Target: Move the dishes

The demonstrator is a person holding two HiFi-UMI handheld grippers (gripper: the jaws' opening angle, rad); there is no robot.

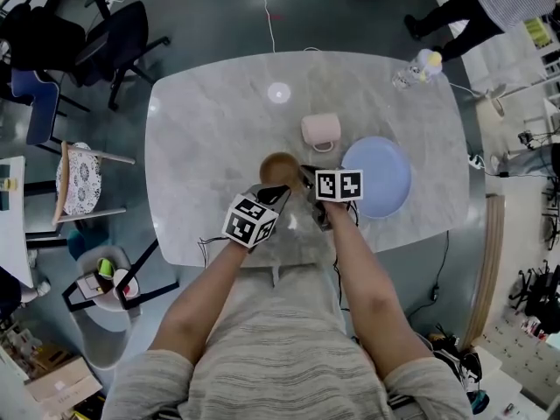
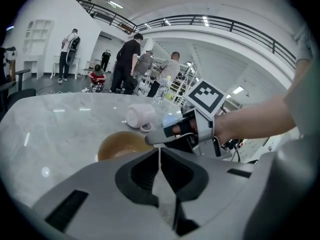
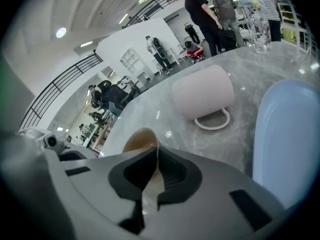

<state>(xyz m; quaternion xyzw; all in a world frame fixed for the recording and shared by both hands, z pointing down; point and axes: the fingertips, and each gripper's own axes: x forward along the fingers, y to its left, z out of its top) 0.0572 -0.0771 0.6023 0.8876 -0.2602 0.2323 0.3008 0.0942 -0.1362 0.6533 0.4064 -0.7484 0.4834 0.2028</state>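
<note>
A brown bowl (image 1: pixel 279 168) stands upright near the middle of the marble table (image 1: pixel 201 147). A pink mug (image 1: pixel 321 131) lies on its side just beyond it, and a pale blue plate (image 1: pixel 381 175) sits to the right. My left gripper (image 1: pixel 276 194) is at the bowl's near rim, jaws shut with nothing seen between them; the bowl (image 2: pixel 120 144) shows just past its tips (image 2: pixel 160 153). My right gripper (image 1: pixel 308 178) is at the bowl's right edge, also shut and empty (image 3: pixel 157 151), with the mug (image 3: pixel 202 91) and plate (image 3: pixel 285 139) ahead of it.
A clear water bottle (image 1: pixel 418 66) lies at the table's far right corner. Office chairs (image 1: pixel 114 38) and a patterned chair (image 1: pixel 79 180) stand to the left, and a small stool with cups (image 1: pixel 105 283) stands near my left side. People stand beyond the table (image 2: pixel 127 64).
</note>
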